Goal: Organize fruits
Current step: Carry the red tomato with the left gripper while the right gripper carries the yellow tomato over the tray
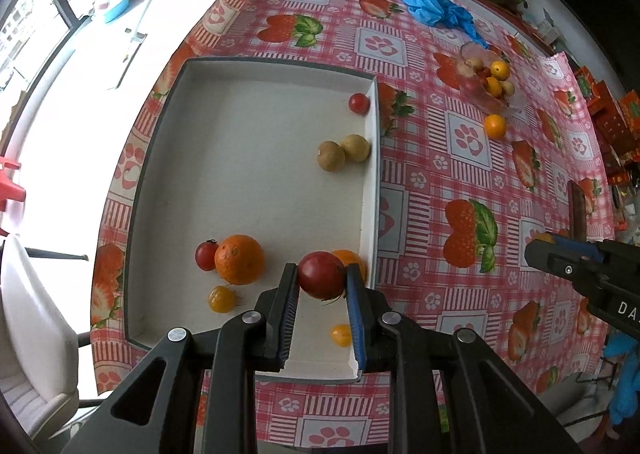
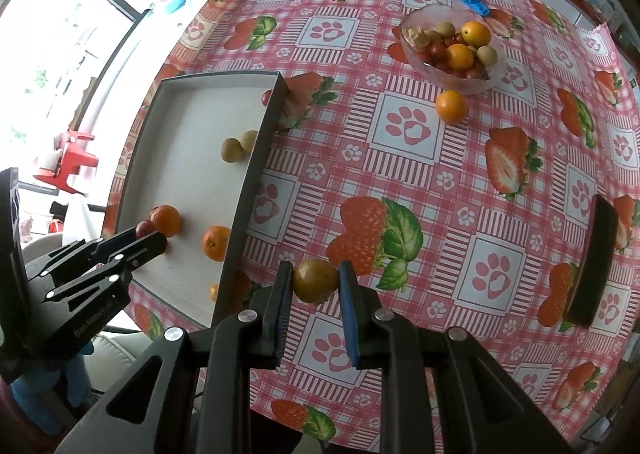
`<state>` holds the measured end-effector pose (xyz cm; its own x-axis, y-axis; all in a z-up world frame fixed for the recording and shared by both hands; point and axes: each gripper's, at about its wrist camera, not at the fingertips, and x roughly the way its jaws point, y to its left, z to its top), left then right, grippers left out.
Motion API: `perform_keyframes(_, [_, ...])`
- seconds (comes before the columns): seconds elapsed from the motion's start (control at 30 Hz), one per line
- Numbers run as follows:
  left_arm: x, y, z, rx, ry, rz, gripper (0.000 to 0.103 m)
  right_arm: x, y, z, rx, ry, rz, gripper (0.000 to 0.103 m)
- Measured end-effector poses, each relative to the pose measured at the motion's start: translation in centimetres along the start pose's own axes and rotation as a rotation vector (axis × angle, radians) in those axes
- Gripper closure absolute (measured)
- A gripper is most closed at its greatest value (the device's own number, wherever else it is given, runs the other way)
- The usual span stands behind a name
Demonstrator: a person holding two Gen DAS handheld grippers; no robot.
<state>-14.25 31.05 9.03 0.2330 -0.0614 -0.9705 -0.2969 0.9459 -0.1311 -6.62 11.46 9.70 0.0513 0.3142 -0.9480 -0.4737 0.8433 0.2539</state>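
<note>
Inside the white tray (image 1: 168, 157), from left to right: one small red tomato (image 1: 205, 254), one yellow cherry tomato (image 1: 221, 298), two oranges, the bigger one (image 1: 239, 259) touching the red tomato, two tan longans (image 1: 331, 156) side by side, another red tomato (image 1: 359, 103) at the far wall. The left gripper (image 1: 322, 278) clamps a red tomato (image 1: 321, 274) over the tray. The right gripper (image 2: 315, 281) clamps an olive-brown fruit (image 2: 314, 280) above the tablecloth (image 2: 440, 181). One loose orange (image 2: 451, 105) sits just beside the glass bowl (image 2: 408, 49).

Left gripper (image 1: 322, 280) points steeply down, clamped on a red tomato (image 1: 321, 274); right gripper (image 2: 316, 278) likewise grips a greenish-brown fruit (image 2: 315, 280)
</note>
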Motion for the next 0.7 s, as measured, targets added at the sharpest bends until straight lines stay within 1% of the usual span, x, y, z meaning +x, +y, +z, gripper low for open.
perform_keyframes(0.33, [-0.2, -2.1, 0.0, 0.059, -0.002, -0.015, 0.078, -0.4, -0.6, -0.2, 0.004, 0.000, -0.008, 0.078])
perform_keyframes(0.57, [-0.3, -2.2, 0.0, 0.056, -0.001, -0.017, 0.078, -0.4, 0.1, -0.2, -0.029, 0.006, -0.011, 0.078])
perform_keyframes(0.7, [-0.3, -1.7, -0.1, 0.035, -0.004, -0.016, 0.078, -0.1, 0.7, -0.1, -0.046, 0.014, -0.013, 0.078])
